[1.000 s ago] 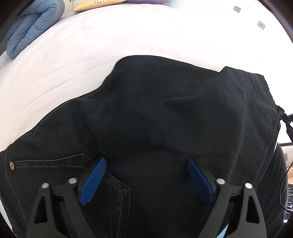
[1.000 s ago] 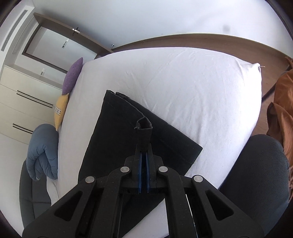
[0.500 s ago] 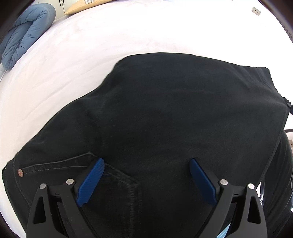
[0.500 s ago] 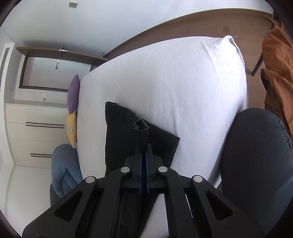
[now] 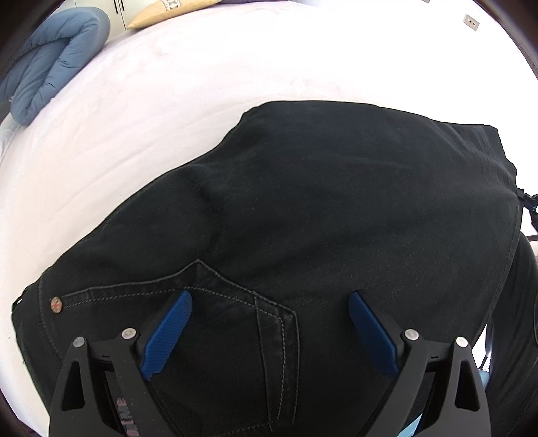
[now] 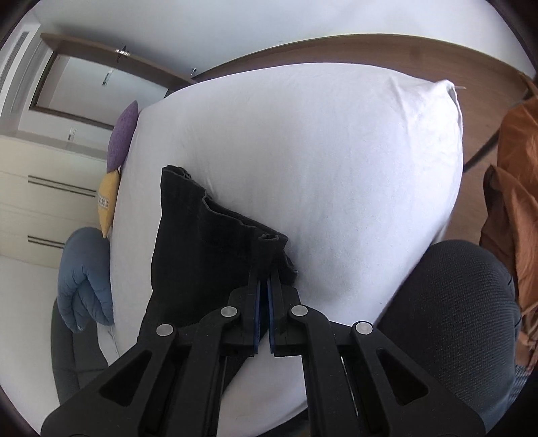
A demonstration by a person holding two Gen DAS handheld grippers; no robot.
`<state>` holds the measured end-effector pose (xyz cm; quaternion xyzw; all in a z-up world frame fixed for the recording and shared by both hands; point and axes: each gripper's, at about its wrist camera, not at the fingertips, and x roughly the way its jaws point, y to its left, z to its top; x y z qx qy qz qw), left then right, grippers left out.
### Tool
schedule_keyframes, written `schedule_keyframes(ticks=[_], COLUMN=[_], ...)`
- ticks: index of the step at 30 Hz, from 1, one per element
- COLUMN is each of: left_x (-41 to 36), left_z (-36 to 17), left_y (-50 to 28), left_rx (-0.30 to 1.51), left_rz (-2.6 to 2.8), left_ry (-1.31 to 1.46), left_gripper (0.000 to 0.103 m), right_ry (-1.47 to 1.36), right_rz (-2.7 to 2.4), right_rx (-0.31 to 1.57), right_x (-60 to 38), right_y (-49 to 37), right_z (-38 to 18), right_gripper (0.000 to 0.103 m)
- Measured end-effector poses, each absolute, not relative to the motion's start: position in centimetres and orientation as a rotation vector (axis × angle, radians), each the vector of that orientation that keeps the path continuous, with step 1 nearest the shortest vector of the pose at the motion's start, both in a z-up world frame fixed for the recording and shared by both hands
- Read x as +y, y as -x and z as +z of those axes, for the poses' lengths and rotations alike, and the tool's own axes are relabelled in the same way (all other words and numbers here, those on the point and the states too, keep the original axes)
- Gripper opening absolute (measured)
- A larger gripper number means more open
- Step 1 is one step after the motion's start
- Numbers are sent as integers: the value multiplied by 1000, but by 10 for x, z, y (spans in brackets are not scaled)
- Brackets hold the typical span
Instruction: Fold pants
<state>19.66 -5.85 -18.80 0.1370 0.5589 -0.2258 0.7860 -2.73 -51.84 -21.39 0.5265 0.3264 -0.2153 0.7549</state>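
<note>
One cushion label (image 6: 104, 202) unreadable, pants (image 5: 336, 218) unbranded

- Bed (image 6: 336, 168) with white sheet fills mid-frame; bright, even light on it.
- Brown wood floor (image 6: 370, 47) runs past the bed's far edge.
- White wall (image 6: 235, 23) behind; wood-framed doorway (image 6: 84, 84) at far left.
- Cream drawer unit (image 6: 40, 201) beside the bed's left edge.
- Purple cushion (image 6: 122, 134), yellow cushion (image 6: 107, 201), folded blue duvet (image 6: 84, 279) along that edge.
- Wall socket (image 5: 470, 22) at upper right of left-wrist view.
</note>
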Motion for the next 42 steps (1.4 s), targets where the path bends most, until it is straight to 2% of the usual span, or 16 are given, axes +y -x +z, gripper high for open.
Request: schedule_keyframes(ticks=[6, 8, 10, 11, 13, 16, 21, 26, 27, 28, 29, 31, 34, 37, 40, 42], left_x=[-57, -57, -54, -53, -53, -51, -62, -47, -44, -43, -41, -44, -46, -53, -59, -74], left_z=[-183, -181, -179, -179, -179, -175, -170, -170, -172, -175, -177, -181, -180, -175, -164, -158], left_y=[-179, -177, -173, -171, -168, -178, -176, -188, -192, -194, -196, -201, -206, -206, -196, -187], left_rx=[1180, 1167, 1156, 1155, 1141, 1125, 1102, 1110, 1116, 1119, 1119, 1114, 1102, 1083, 1057, 1027], left_rz=[-460, -453, -443, -438, -424, -419, -409, -367, -351, -338, -323, -315, -303, -294, -326, -370], left_ry=[-239, -218, -199, -189, -162, -108, -94, -59, -52, -47, -37, -18, -26, -14, 8, -14], left_gripper=[96, 96, 96, 96, 96, 96, 96, 96, 96, 96, 96, 96, 96, 96, 96, 96], right_ry=[-1129, -1041, -1000, -1004, -943, -821, -738, -701, -693, -697, -725, -768, -600, -647, -710, -733], right_rz=[-446, -582, -669, -670, -598, -353, -46, -59, -75, -93, -129, -153, -273, -297, -131, 3], right_rx=[735, 754, 710, 680, 650, 709, 886, 1056, 1057, 1047, 1038, 980, 955, 930, 870, 884], right_x=[-525, -534, -548, -553, -549, -518, -465, -461, -469, -479, -492, -516, -530, -534, -504, -469], right_y=[23, 30, 40, 41, 28, -26, -139, -220, -229, -235, -240, -248, -261, -254, -223, -209], right_z=[-201, -186, -171, -161, -138, -116, -133, -199, -211, -219, -224, -227, -214, -189, -154, -154], right_gripper=[6, 16, 32, 36, 37, 37, 37, 34, 28, 11, 0, 0, 0, 3, 3, 3])
